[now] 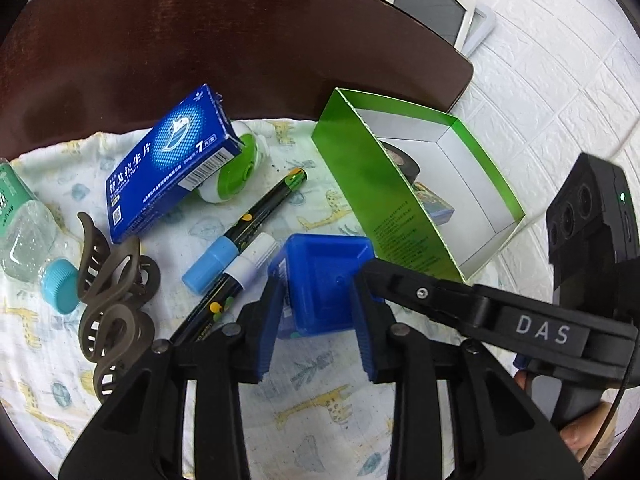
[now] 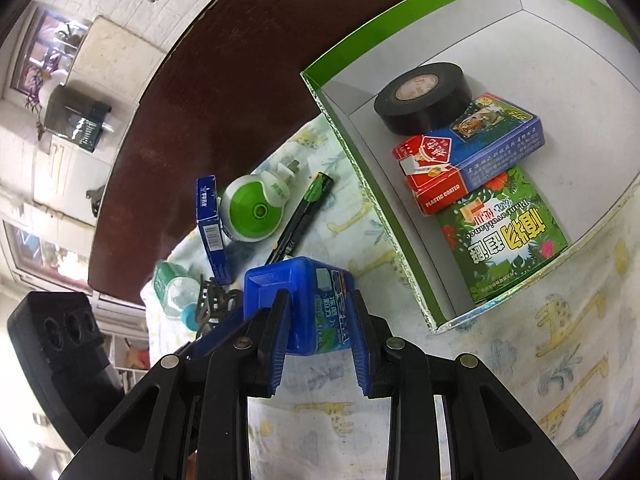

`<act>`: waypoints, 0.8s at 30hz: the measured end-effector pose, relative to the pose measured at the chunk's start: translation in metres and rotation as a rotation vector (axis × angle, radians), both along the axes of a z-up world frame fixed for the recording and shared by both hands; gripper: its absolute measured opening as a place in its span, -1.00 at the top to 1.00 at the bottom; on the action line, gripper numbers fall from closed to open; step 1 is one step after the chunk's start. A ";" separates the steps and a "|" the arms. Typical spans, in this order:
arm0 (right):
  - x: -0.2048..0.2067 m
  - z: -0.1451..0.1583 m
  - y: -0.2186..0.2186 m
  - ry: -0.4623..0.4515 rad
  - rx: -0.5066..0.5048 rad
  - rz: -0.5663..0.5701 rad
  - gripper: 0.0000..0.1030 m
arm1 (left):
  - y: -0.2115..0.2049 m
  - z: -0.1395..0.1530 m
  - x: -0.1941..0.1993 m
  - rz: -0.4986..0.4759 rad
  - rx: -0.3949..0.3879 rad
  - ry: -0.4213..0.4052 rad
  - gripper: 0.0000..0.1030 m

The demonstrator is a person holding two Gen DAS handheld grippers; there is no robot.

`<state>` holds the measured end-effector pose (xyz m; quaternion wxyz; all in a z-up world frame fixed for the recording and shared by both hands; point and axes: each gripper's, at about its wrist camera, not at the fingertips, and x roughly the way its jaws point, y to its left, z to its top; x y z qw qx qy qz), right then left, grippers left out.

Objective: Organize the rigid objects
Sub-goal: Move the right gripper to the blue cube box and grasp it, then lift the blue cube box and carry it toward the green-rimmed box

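Note:
A small blue plastic box [image 1: 320, 280] with a printed label [image 2: 320, 300] sits low over the giraffe-print cloth [image 1: 320, 404]. My left gripper [image 1: 318, 292] has its blue pads pressed on both sides of it. My right gripper [image 2: 319, 300] is shut on the same box from another side, and one of its black fingers [image 1: 400, 286] reaches in from the right. The open green cardboard box [image 1: 400, 200] stands just right of it, holding a black tape roll [image 2: 420, 96], two card packs [image 2: 468, 152] and a green carton [image 2: 504, 240].
On the cloth to the left lie a blue medicine carton [image 1: 168, 164], a green-and-white plug-in device [image 2: 256, 208], two markers [image 1: 256, 216], a brown hair claw [image 1: 112, 292] and a small clear bottle [image 1: 24, 224]. The dark brown table [image 1: 200, 40] lies beyond.

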<state>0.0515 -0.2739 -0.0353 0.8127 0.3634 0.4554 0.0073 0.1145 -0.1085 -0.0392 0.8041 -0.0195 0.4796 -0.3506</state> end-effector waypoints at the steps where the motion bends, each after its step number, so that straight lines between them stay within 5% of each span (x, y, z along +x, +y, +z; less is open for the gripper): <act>1: 0.000 0.003 0.004 0.007 -0.028 0.007 0.42 | -0.001 0.002 -0.003 -0.007 0.013 -0.018 0.45; 4: 0.001 0.008 0.011 0.012 -0.067 0.027 0.43 | -0.002 0.006 -0.011 -0.019 0.044 -0.055 0.58; 17: -0.032 0.017 0.036 -0.021 -0.190 0.079 0.50 | 0.002 0.010 -0.059 -0.025 0.109 -0.144 0.61; 24: -0.065 0.013 0.040 -0.043 -0.177 0.134 0.50 | 0.017 0.001 -0.092 -0.054 0.107 -0.152 0.56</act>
